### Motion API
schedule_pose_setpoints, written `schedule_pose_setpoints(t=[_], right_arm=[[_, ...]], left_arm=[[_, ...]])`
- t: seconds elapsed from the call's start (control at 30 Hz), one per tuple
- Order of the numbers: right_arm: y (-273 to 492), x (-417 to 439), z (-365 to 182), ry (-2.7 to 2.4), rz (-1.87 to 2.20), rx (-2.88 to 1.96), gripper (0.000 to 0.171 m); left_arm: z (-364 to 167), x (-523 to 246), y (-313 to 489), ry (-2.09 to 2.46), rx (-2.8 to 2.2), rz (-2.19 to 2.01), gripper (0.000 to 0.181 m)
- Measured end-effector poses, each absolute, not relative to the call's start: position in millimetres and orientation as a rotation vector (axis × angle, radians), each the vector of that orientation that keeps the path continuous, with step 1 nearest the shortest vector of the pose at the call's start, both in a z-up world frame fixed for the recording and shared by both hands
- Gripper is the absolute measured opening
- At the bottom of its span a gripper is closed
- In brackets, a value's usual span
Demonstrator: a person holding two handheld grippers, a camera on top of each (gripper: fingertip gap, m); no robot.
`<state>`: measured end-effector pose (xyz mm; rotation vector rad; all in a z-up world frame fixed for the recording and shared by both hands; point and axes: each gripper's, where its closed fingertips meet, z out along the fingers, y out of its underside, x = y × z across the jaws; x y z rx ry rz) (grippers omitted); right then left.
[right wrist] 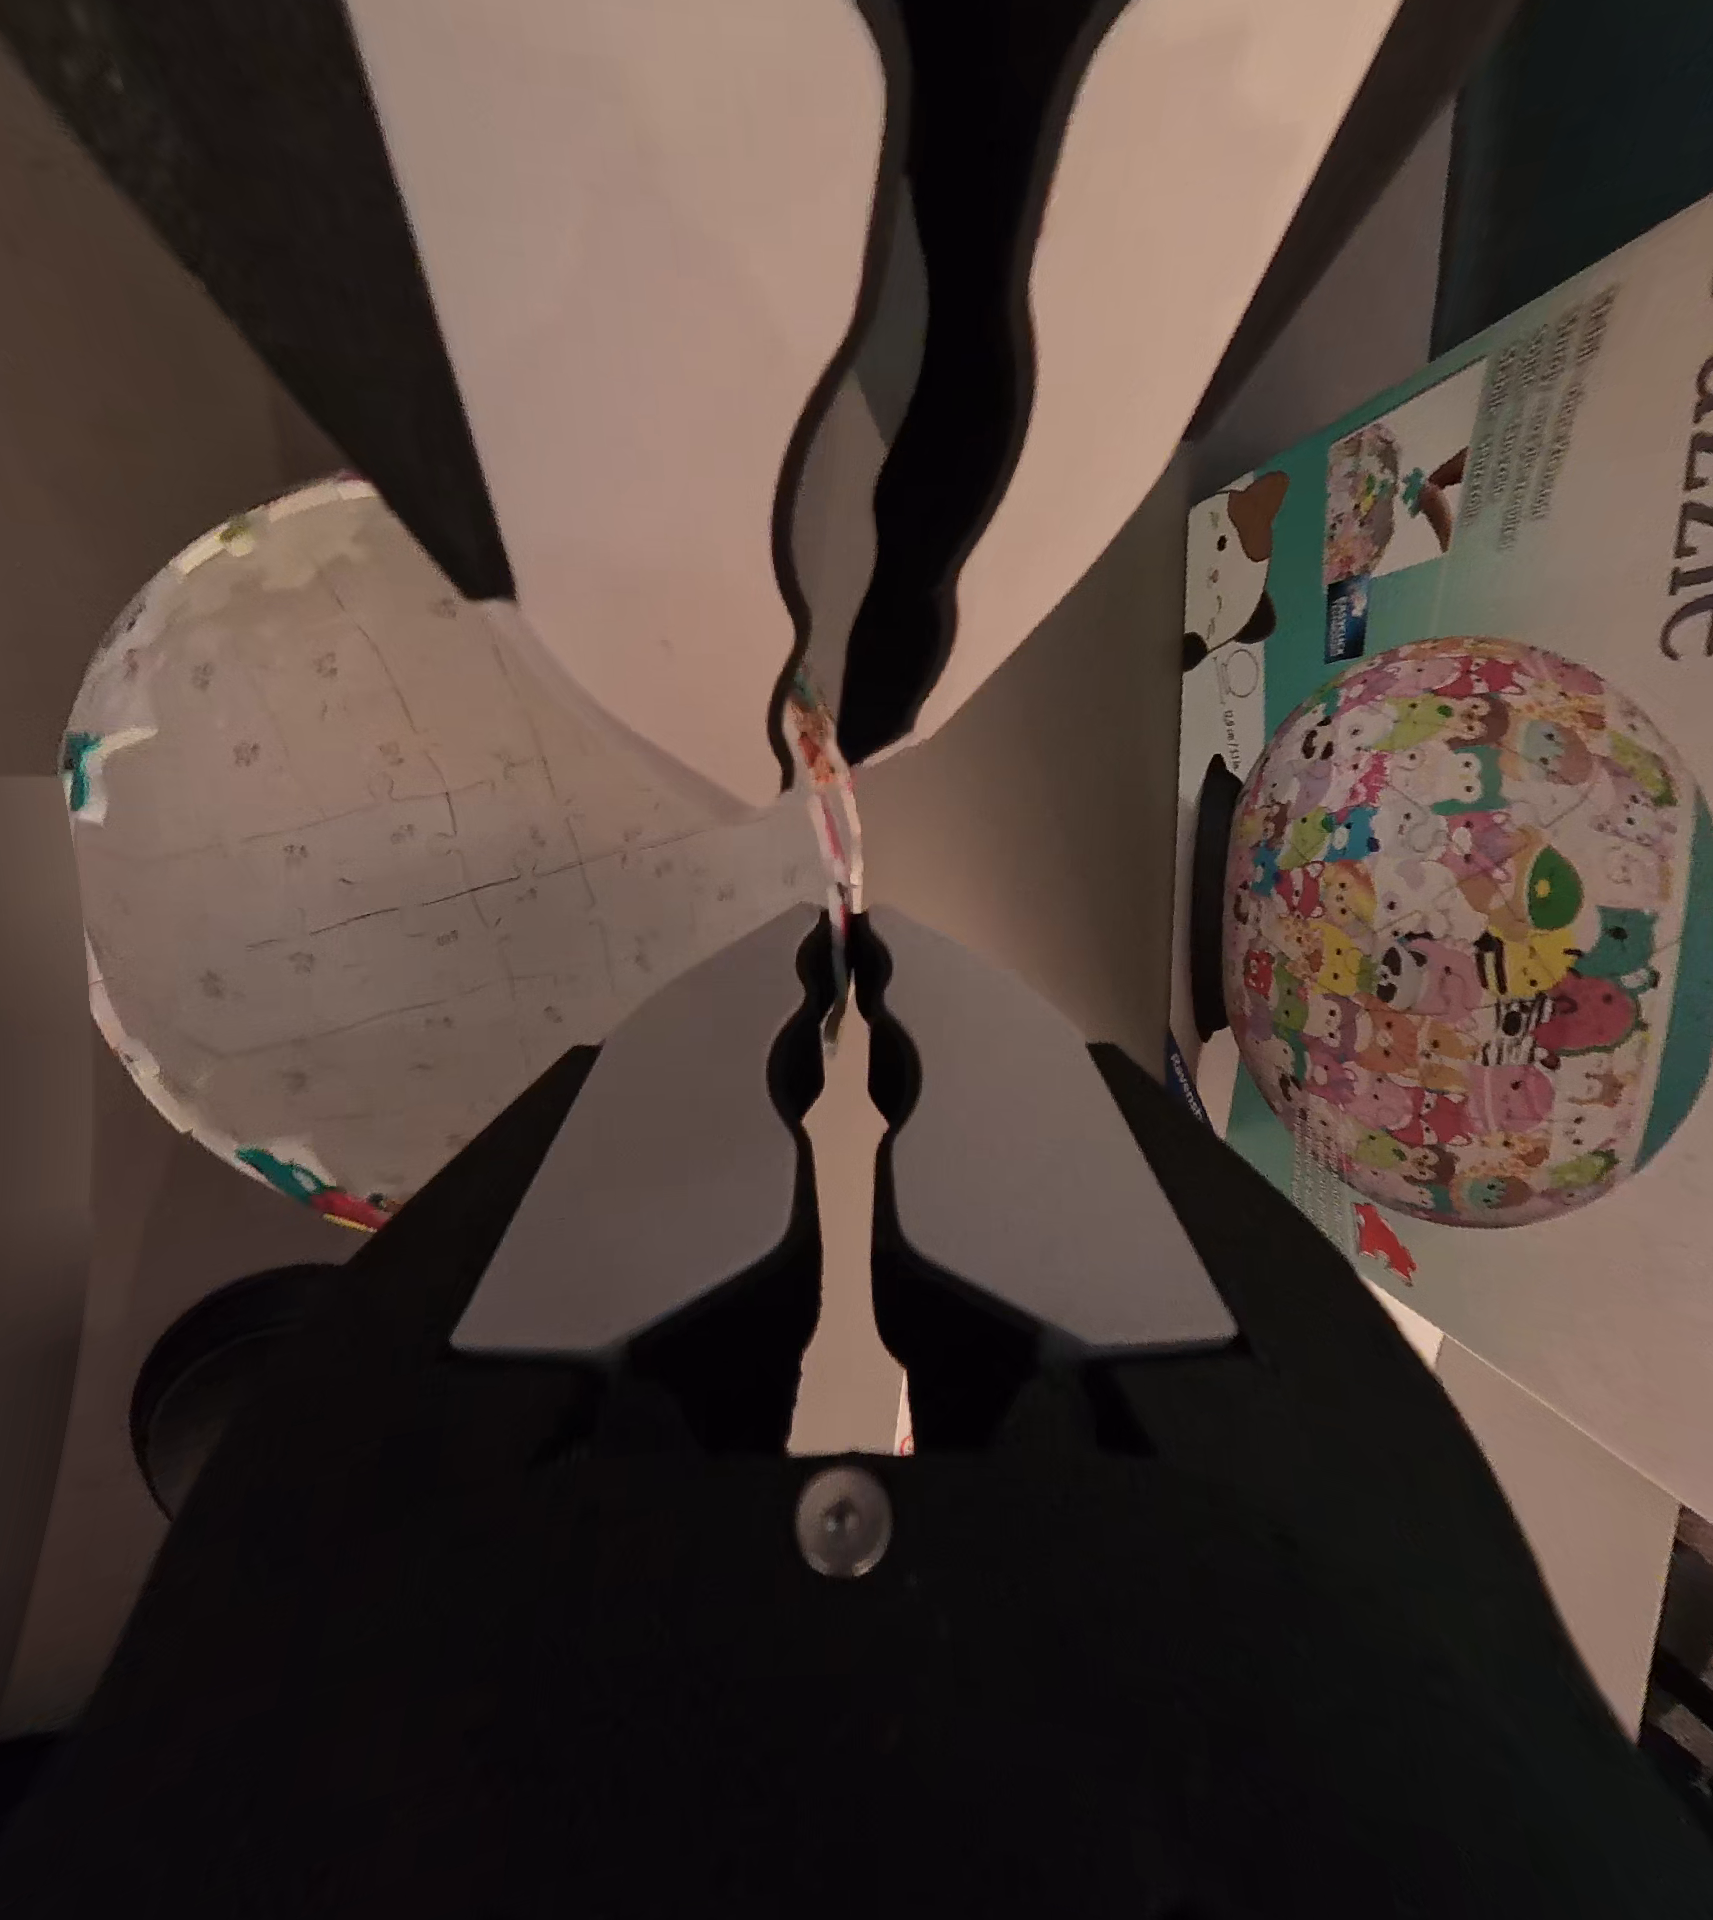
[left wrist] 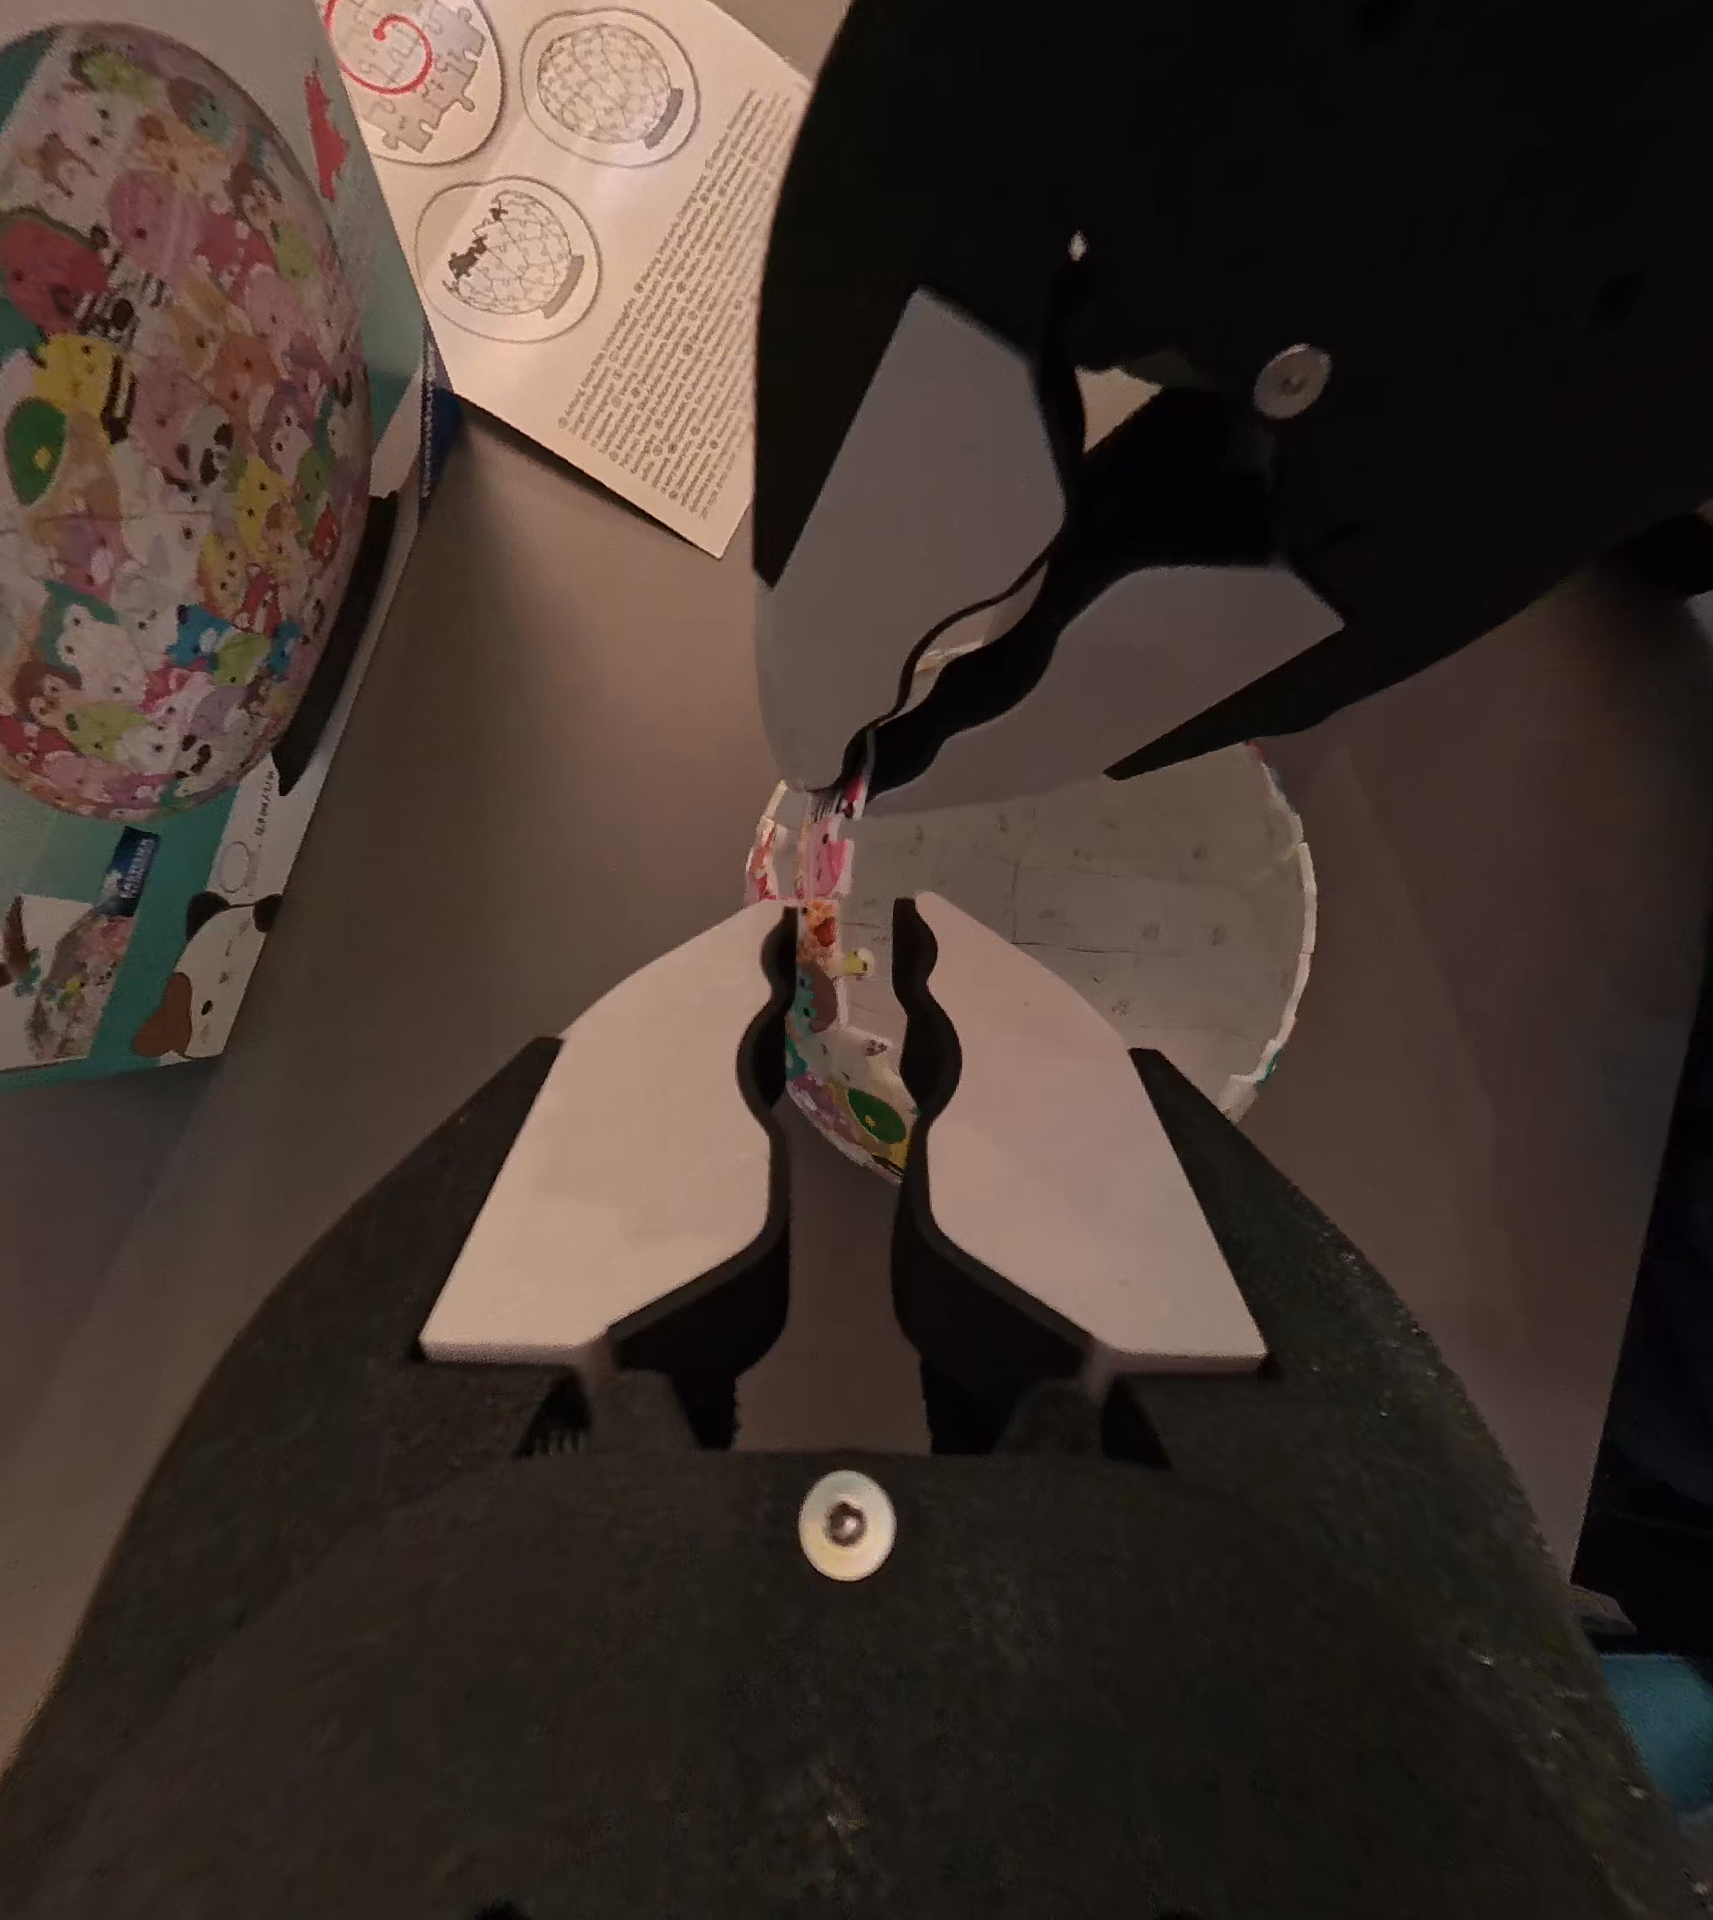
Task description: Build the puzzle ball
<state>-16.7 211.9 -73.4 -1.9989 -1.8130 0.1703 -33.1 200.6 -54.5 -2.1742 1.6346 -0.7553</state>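
The half-built puzzle ball [left wrist: 1091, 904] is an open shell, white inside and with coloured pictures outside. My left gripper [left wrist: 836, 920] is shut on its near rim and holds it up. My right gripper [left wrist: 847, 784] comes in from the upper right, shut on a small puzzle piece [left wrist: 828, 852] that sits at the rim just above my left fingertips. In the right wrist view my right gripper [right wrist: 839, 914] pinches the piece [right wrist: 831, 852] edge-on. The left gripper [right wrist: 819, 764] meets it from above, and the shell [right wrist: 312, 831] spreads out to the left.
The puzzle box [left wrist: 104, 520] lies at the left on the grey table [left wrist: 540, 831] and also shows in the right wrist view [right wrist: 1454, 883]. A folded instruction sheet [left wrist: 603, 260] lies behind it. A dark round stand [right wrist: 197, 1403] sits below the shell. Left and right tips are no more than a few centimetres apart.
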Motion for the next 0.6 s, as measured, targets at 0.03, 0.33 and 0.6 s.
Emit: schedule_pose_setpoints(t=[0.03, 0.33, 0.6], right_arm=[[212.3, -16.9, -73.2, -1.804, 0.173, -2.005, 0.003], [213.5, -14.2, -74.6, -1.780, 0.145, -2.051, 0.003], [211.9, -12.9, -74.9, -1.765, 0.152, -2.085, 0.003]], left_arm=[[-55.2, -34.0, 201.3, 1.632, -2.180, -0.755, 0.017], [-57.1, -33.1, 203.0, 1.643, -2.182, -0.831, 0.017], [-54.6, -28.2, 201.1, 1.627, -2.182, -0.964, 0.012]])
